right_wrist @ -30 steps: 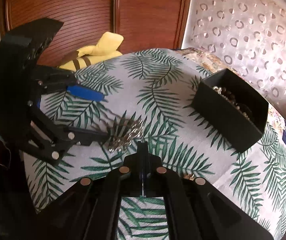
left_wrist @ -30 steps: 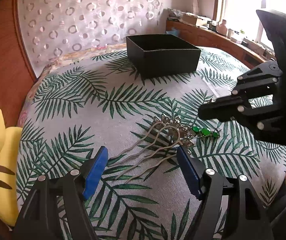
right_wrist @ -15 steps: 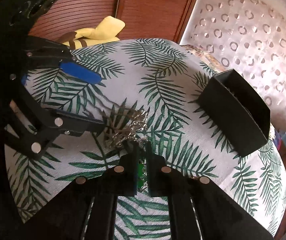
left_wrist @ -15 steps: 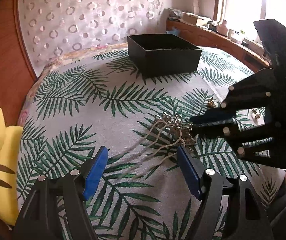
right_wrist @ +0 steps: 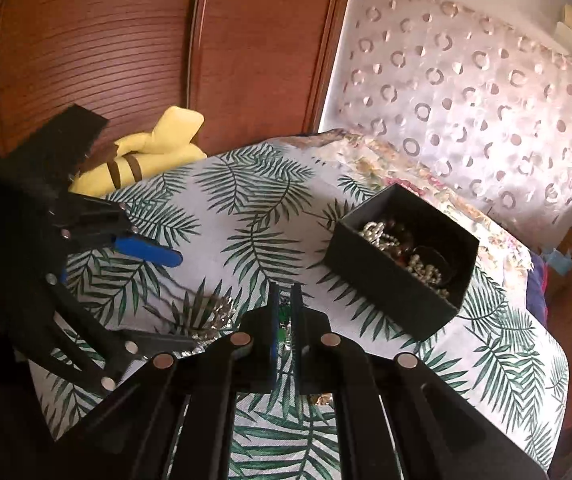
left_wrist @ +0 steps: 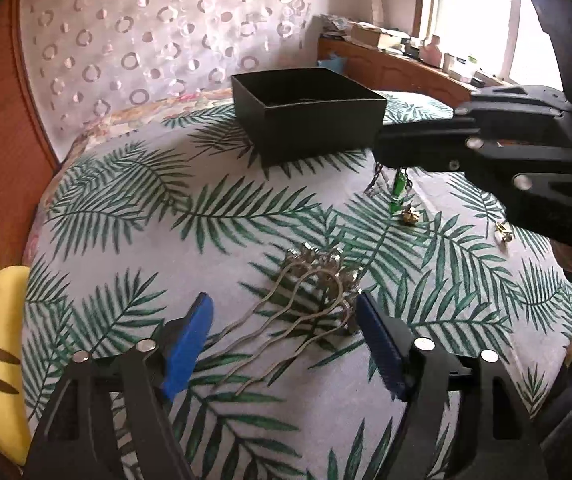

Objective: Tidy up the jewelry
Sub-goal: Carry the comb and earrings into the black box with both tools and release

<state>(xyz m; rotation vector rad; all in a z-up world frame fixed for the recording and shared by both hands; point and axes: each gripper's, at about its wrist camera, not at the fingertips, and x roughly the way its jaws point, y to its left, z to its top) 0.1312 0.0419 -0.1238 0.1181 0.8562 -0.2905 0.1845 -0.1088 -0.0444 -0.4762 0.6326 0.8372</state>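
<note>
The bed (left_wrist: 133, 240) under its palm-leaf cover fills both views; the left wrist view alone takes in the window and cluttered wooden ledge at 1 o'clock, while the right wrist view alone shows the wooden wardrobe doors at 11 o'clock. The yellow plush toy (right_wrist: 145, 156) lies at the bed's edge, at 9 o'clock in the left view and 10 o'clock in the right. The black box (left_wrist: 306, 116) sits at 12 o'clock in the left view, its inside hidden there; only the right wrist view, with the box at 3 o'clock, looks into it and shows the beaded chains (right_wrist: 410, 252) heaped inside. The left gripper (left_wrist: 286, 344) hovers low with its blue fingers (left_wrist: 187, 344) spread and opening wider, either side of the silver hair comb (left_wrist: 306, 300), which lies on the cover untouched. The right gripper (right_wrist: 284, 308) has its fingers pinching the green-stone chain (left_wrist: 398, 188), which dangles clear of the cover in the left view; in the right view only a green glimpse shows between the fingers. Two small gold pieces (left_wrist: 410, 216) lie on the cover at 3 o'clock, clear only in the left view.
</note>
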